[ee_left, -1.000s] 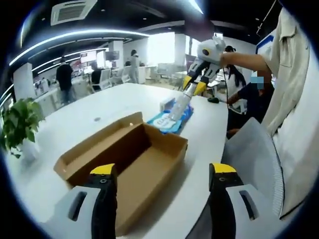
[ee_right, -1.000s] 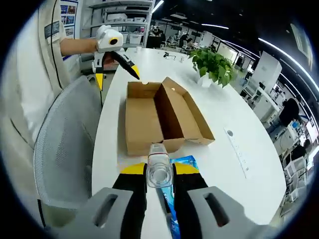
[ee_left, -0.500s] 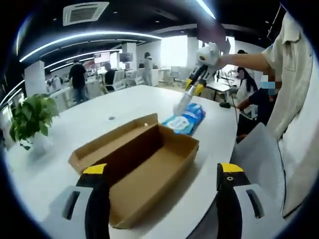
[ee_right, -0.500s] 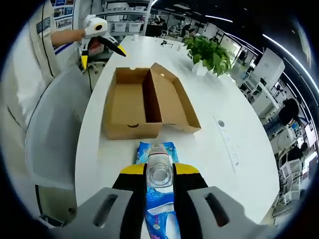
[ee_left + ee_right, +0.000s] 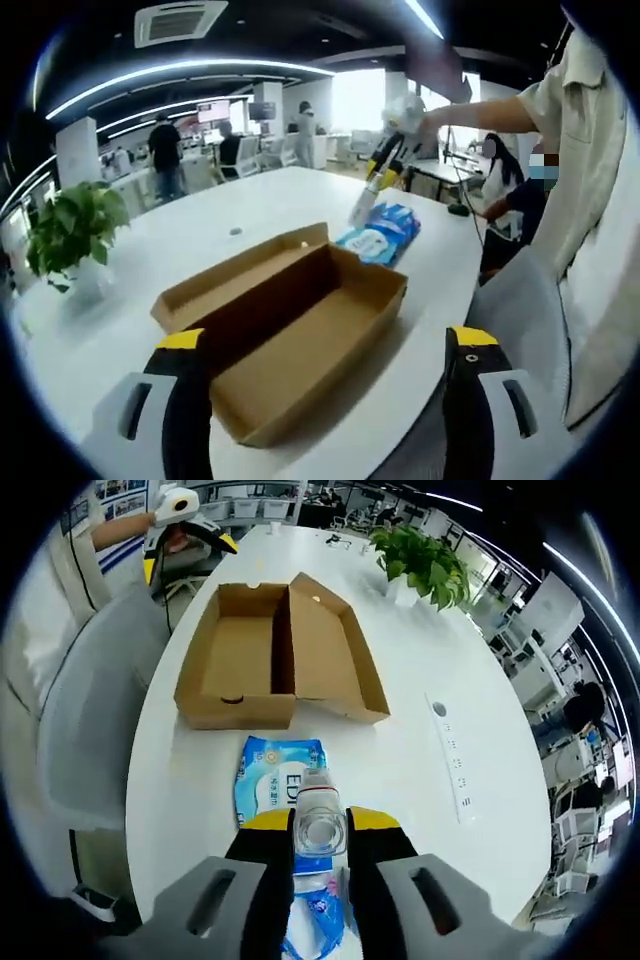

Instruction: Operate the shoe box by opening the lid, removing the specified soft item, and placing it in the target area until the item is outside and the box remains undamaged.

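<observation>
White table [image 5: 420,660] (open-plan office) | left gripper [image 5: 325,345] wide | right gripper [image 5: 320,825] clamping clear bottle [image 5: 320,825]

Potted plant [image 5: 424,562], power strip [image 5: 452,757], grey chair [image 5: 75,730] by white table [image 5: 430,670].

An open-plan office: a long white table [image 5: 420,750], rows of desks [image 5: 130,185], ceiling light strips [image 5: 180,70], a potted plant [image 5: 425,565].

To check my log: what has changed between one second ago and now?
The right hand-held gripper, shut on a clear bottle-like object, rose and drew back from the blue soft pack, which lies on the table beside the open shoe box. Unchanged: pack and box in place, box empty, left hand-held gripper open.
</observation>
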`<state>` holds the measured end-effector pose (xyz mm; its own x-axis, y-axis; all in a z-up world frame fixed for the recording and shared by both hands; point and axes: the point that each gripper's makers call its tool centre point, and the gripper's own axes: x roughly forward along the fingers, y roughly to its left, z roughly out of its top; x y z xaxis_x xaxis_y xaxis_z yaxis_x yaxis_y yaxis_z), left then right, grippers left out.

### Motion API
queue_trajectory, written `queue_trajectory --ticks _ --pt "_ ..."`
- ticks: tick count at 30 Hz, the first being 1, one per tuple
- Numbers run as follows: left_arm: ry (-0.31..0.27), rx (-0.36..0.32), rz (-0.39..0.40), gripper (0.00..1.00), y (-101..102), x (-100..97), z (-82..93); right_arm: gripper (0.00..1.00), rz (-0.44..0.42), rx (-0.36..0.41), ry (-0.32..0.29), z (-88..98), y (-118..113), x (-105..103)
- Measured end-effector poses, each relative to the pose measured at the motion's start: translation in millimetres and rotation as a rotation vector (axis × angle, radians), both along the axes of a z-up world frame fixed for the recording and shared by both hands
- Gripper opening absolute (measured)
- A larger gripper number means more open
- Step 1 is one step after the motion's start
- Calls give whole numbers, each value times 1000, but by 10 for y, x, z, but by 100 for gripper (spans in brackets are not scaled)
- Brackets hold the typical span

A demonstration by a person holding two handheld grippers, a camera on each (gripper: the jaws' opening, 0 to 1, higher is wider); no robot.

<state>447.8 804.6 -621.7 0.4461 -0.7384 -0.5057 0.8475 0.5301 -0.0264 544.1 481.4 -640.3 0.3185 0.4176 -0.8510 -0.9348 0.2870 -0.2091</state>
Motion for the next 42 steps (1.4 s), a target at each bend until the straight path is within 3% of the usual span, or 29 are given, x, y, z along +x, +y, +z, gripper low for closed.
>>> queue_trajectory --ticks 12,22,42 --pt "18 -16 32 100 57 38 -4 16 80 -145 38 -135 -82 237" --pt "32 -2 52 100 122 88 -50 17 90 -231 99 -327 -158 429" --pt "70 26 91 100 264 83 -184 17 53 -284 182 -673 -126 526"
